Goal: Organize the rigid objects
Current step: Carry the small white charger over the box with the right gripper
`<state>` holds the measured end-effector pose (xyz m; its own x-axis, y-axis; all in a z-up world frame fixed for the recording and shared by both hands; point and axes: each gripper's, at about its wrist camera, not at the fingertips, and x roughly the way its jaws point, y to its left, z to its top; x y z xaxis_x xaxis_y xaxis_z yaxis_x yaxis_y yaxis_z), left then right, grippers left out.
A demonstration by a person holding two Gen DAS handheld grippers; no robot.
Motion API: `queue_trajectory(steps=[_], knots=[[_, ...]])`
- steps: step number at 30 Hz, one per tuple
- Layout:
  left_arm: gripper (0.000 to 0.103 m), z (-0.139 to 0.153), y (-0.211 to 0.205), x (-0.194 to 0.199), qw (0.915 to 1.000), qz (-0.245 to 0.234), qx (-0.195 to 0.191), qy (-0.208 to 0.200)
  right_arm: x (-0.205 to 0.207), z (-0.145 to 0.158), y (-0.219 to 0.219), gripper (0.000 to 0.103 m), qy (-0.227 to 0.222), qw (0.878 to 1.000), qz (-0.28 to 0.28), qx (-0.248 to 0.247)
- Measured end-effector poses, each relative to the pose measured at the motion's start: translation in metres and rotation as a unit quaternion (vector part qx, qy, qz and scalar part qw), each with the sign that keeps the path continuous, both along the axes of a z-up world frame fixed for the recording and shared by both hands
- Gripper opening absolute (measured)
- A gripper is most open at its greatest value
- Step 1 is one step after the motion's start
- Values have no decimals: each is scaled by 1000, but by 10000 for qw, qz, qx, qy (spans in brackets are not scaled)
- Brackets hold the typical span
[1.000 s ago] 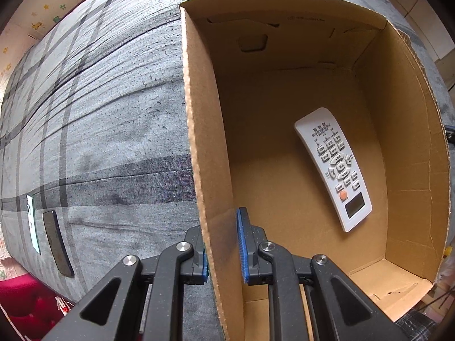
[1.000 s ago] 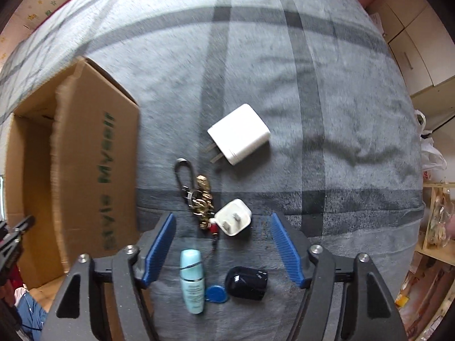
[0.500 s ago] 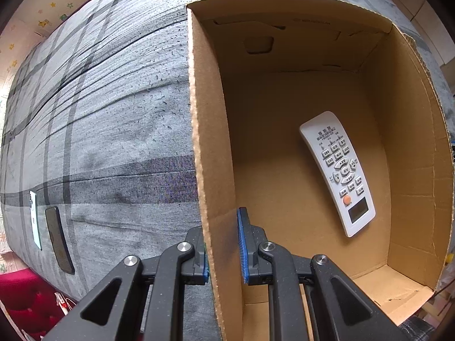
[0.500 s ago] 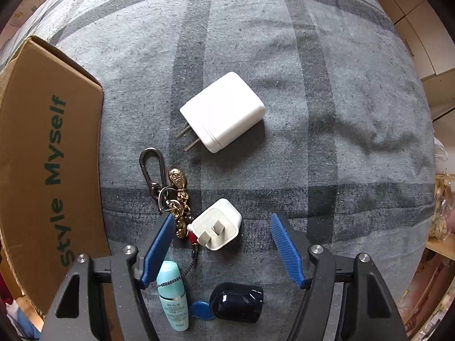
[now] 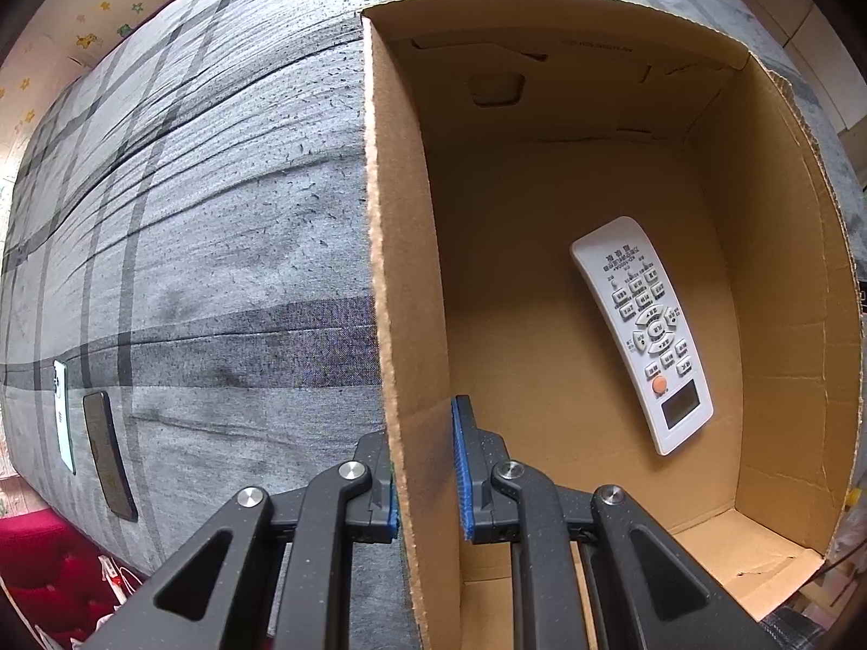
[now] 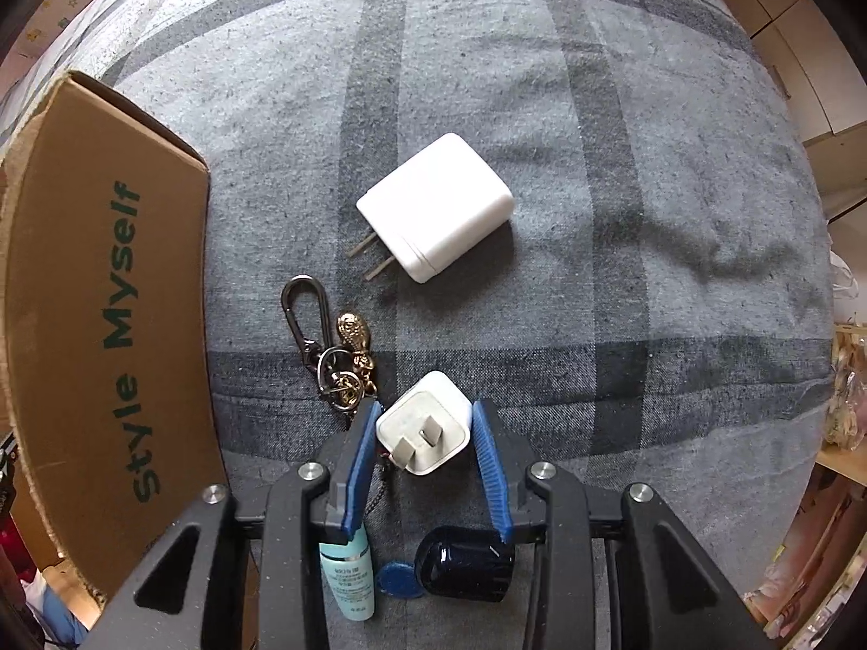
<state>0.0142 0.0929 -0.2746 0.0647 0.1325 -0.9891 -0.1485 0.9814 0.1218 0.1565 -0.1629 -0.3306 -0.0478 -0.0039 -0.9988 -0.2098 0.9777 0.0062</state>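
My left gripper (image 5: 425, 466) is shut on the left wall of an open cardboard box (image 5: 401, 249), one finger on each side. A white remote control (image 5: 642, 333) lies inside the box. In the right wrist view the box (image 6: 103, 336) stands at the left. My right gripper (image 6: 425, 422) has closed around a small white plug adapter (image 6: 425, 430) lying on the grey plaid cloth, both pads at its sides. A larger white charger (image 6: 436, 206) lies beyond it, and a keychain (image 6: 336, 346) lies just left of the adapter.
A teal tube (image 6: 347, 577), a blue disc (image 6: 398, 579) and a dark blue cap (image 6: 466, 563) lie under my right gripper. Two flat phones (image 5: 103, 455) lie at the cloth's left edge. Wooden cabinets (image 6: 785, 54) stand at far right.
My right gripper came down over the small plug adapter and its jaws narrowed from wide open onto it. The left gripper has stayed clamped on the box wall.
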Motion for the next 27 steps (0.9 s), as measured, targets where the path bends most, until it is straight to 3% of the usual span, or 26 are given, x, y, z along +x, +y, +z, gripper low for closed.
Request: queue_trajectory(steps=[14, 27], knots=[[16, 1, 2, -1, 9999, 29, -131, -67, -7, 46, 12, 37, -210, 9996, 40, 168], [16, 3, 2, -2, 9999, -41, -128, -96, -20, 101, 60, 37, -545, 9953, 409, 684]])
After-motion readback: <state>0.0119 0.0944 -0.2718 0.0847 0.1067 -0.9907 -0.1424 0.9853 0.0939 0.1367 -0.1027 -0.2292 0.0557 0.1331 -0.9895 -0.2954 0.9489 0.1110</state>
